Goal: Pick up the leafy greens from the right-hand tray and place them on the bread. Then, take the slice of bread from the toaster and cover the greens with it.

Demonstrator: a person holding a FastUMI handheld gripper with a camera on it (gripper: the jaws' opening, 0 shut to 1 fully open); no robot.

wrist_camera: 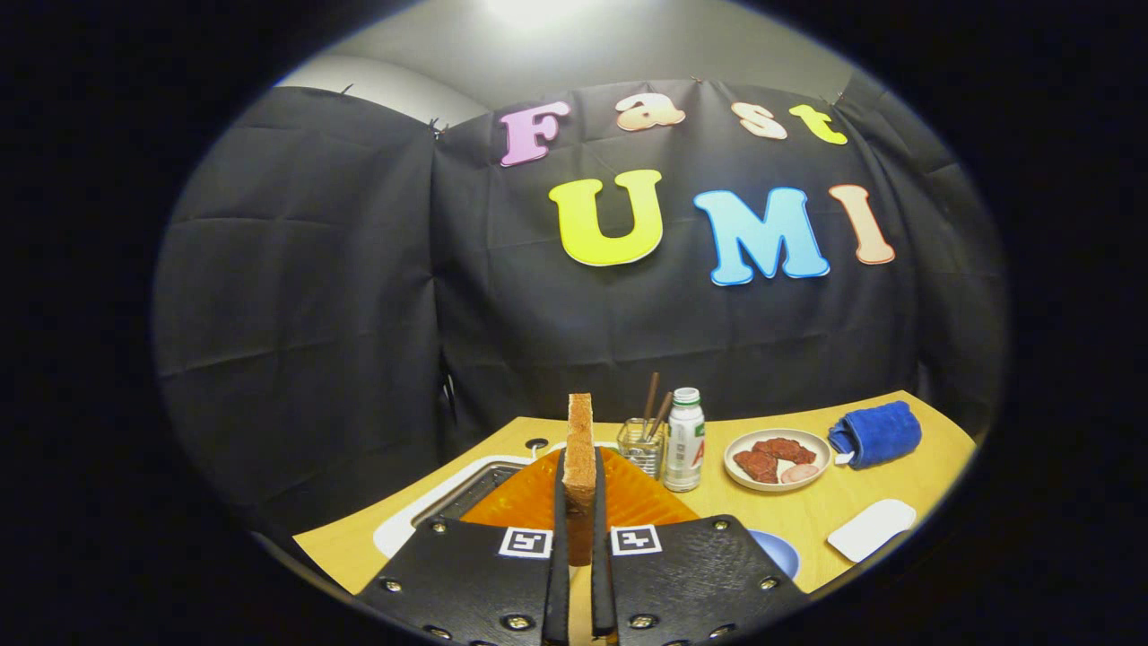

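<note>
Clamped narrow, the hand-held gripper (579, 502) has both fingers (560, 538) pressed against the flat faces of a toasted slice of bread (580, 440), which stands upright on edge between them, its top rising well above the fingertips. Each finger mount carries a small square black-and-white marker; these are coded patterns, not readable words.

Directly beneath and just beyond the fingers lies an orange ribbed plate (538, 498), and to its left is the slotted top of a white toaster (457, 502), close under the held slice. Beside the right finger mount a blue dish (778, 549) peeks out, partly hidden; what it holds cannot be seen.

Ahead of the bread, beyond the plate, a clear glass holder (642, 446) with brown chopsticks stands touching-close to a white bottle (685, 440) with a green cap; its label shows green and red print too small to read. Further right sits a pale plate of reddish meat pieces (777, 458), then a rolled blue towel (877, 434) near the table's far right corner. A flat white tray (872, 529) lies close to the right edge.

The wooden table (807, 507) has bare surface between the bottle, the meat plate and the white tray. Its left edge runs just past the toaster, and black cloth closes the back.
</note>
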